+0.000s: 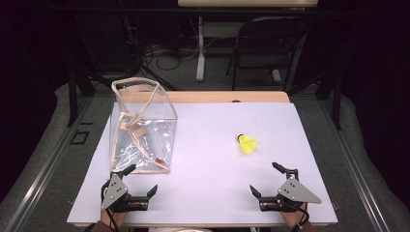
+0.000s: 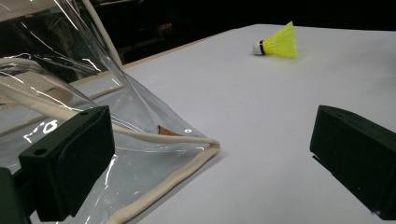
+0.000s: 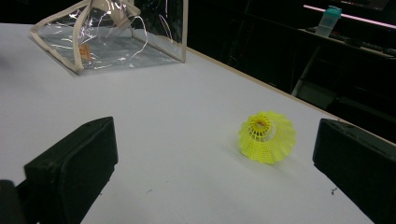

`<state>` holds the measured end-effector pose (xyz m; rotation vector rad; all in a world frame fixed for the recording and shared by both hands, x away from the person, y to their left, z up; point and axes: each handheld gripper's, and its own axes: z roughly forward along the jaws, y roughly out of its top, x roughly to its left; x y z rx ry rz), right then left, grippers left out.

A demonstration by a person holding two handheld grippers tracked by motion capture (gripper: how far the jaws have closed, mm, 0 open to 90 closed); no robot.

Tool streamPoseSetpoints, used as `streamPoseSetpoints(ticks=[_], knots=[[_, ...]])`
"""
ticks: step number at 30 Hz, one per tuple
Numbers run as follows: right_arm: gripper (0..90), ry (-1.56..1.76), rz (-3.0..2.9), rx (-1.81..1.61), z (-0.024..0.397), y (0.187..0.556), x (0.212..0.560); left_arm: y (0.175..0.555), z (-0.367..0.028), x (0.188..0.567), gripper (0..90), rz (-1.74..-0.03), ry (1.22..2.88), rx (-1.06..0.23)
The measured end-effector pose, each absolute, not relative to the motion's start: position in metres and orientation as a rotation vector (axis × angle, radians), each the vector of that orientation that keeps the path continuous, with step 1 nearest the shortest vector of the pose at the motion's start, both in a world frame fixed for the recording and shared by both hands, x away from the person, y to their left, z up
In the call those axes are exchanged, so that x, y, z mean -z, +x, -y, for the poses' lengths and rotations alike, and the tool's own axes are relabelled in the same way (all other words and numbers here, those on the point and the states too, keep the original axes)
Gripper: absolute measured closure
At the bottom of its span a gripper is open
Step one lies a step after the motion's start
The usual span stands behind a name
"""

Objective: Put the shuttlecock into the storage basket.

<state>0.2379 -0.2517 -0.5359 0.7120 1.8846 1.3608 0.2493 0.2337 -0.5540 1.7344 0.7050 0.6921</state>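
Clear bag (image 1: pixel 143 129) beside left tool (image 1: pixel 143 181)

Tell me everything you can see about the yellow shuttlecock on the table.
The shuttlecock is bright yellow, with a skirt of what looks like plastic mesh that flares to a scalloped rim, and a small white head behind a dark band. It lies on its side on the white table surface, on the right half, well away from the clear bag. The right gripper view looks into its open skirt. Nothing touches it except the table; it lies ahead of the right hand-held gripper, whose jaws are open.
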Motion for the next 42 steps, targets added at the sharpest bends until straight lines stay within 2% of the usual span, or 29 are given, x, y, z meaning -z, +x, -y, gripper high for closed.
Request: streamPoseSetpoints(ticks=[24,42], knots=[[0.0,0.789,-1.940,-1.315,0.253,0.254,0.538,0.251,-0.231,0.555,0.0,-0.690,1.759,-0.675],[0.0,0.884,-2.000,-1.264,0.253,0.287,0.538,0.251,-0.230,0.555,0.0,-0.676,1.766,-0.668]])
